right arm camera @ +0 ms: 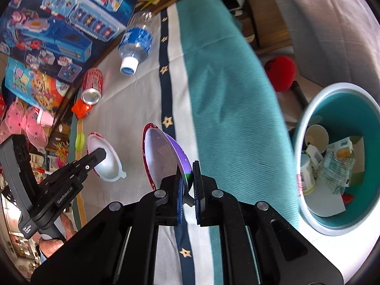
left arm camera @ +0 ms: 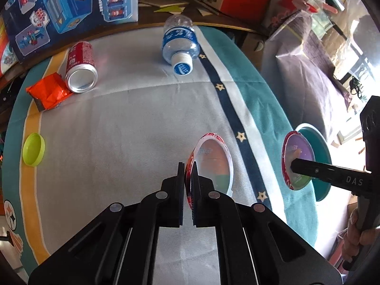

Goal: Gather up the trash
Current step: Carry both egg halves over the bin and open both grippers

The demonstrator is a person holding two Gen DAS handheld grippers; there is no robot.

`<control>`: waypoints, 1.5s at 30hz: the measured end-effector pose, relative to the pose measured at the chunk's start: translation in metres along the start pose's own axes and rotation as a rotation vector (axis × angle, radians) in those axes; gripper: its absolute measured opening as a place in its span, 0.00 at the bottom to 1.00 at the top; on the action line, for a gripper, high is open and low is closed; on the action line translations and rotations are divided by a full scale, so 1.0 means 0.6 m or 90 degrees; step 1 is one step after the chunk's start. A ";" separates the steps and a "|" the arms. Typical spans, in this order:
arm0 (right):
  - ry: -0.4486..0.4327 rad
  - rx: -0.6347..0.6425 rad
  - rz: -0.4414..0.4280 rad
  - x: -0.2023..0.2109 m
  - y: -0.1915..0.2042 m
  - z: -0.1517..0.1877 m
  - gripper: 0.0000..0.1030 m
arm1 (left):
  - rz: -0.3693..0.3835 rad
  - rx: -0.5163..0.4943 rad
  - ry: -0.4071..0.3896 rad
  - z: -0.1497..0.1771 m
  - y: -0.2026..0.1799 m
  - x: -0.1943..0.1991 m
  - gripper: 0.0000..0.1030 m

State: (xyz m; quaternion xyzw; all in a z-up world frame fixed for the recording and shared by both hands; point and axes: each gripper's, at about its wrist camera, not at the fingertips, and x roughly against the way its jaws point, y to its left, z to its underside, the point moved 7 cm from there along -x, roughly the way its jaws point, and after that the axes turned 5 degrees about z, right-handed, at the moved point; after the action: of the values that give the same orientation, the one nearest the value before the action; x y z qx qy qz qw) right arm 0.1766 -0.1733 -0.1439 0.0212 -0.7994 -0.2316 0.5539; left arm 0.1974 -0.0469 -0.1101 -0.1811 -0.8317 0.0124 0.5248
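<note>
Lid (right arm camera: 163, 156) clenched in right claw (right arm camera: 188, 185), cup (left arm camera: 211, 163) in left claw (left arm camera: 188, 185); carry both level over the bin (right arm camera: 308, 123)

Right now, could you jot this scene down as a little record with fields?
left claw: shut on red-rimmed white plastic cup
right claw: shut on round purple foil lid
teal waste bin: partly full, beside table
still on cloth: red soda can, clear water bottle, orange wrapper, lime-green cap
</note>
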 end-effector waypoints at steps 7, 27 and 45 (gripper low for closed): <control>-0.045 -0.063 -0.004 0.058 -0.094 0.006 0.07 | 0.018 -0.083 0.002 -0.004 -0.112 0.006 0.05; -0.107 -0.241 0.049 0.157 -0.397 0.080 0.08 | 0.089 -0.285 0.096 0.054 -0.404 -0.084 0.05; -0.087 -0.240 0.048 0.140 -0.416 0.080 0.08 | 0.059 -0.308 0.110 0.056 -0.449 -0.132 0.89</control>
State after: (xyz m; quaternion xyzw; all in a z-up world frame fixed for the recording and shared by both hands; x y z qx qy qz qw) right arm 0.0456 -0.4034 -0.1817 -0.1285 -0.7778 -0.3569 0.5011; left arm 0.1207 -0.3181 -0.1371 -0.3394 -0.7533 -0.1783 0.5344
